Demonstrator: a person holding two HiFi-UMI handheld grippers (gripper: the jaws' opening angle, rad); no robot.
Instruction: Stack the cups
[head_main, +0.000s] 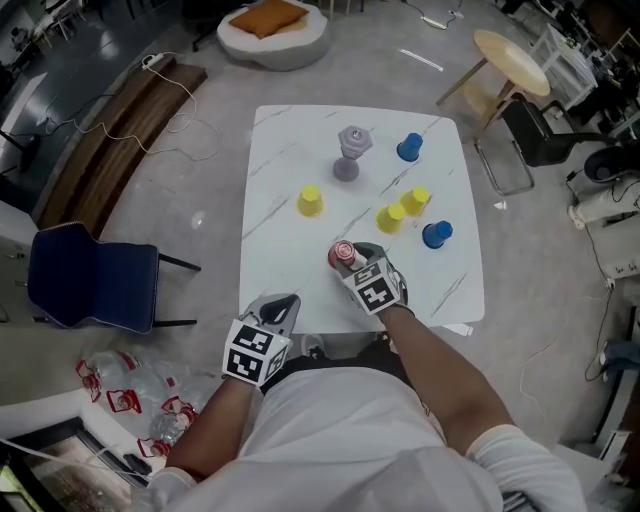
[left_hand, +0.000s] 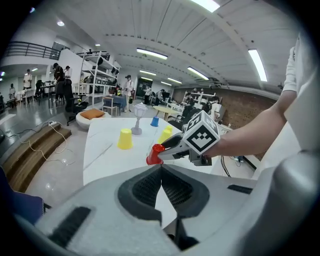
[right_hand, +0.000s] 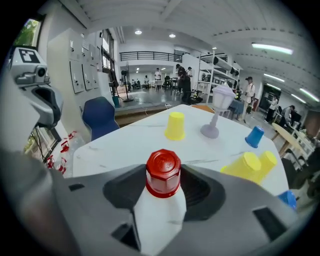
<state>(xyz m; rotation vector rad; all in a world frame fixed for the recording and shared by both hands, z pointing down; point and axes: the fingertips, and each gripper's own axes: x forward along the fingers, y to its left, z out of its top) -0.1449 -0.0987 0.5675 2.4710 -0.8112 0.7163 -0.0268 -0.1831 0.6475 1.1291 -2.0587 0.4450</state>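
On the white table (head_main: 290, 135) stand one yellow cup (head_main: 310, 201), a pair of touching yellow cups (head_main: 401, 210), two separate blue cups (head_main: 409, 147) (head_main: 436, 234) and a grey goblet (head_main: 350, 152). At the table's near edge my right gripper (head_main: 352, 258) is shut on a white bottle with a red cap (right_hand: 162, 172); the cap sticks out past the jaw tips, and the bottle is held tilted above the tabletop. My left gripper (head_main: 285, 303) is shut and empty, just off the near edge, left of the right one.
A blue chair (head_main: 90, 275) stands left of the table. Crushed plastic bottles (head_main: 130, 395) lie on the floor at my lower left. A round wooden table (head_main: 510, 60) and a metal chair are at the far right. A white beanbag (head_main: 272, 30) lies beyond the table.
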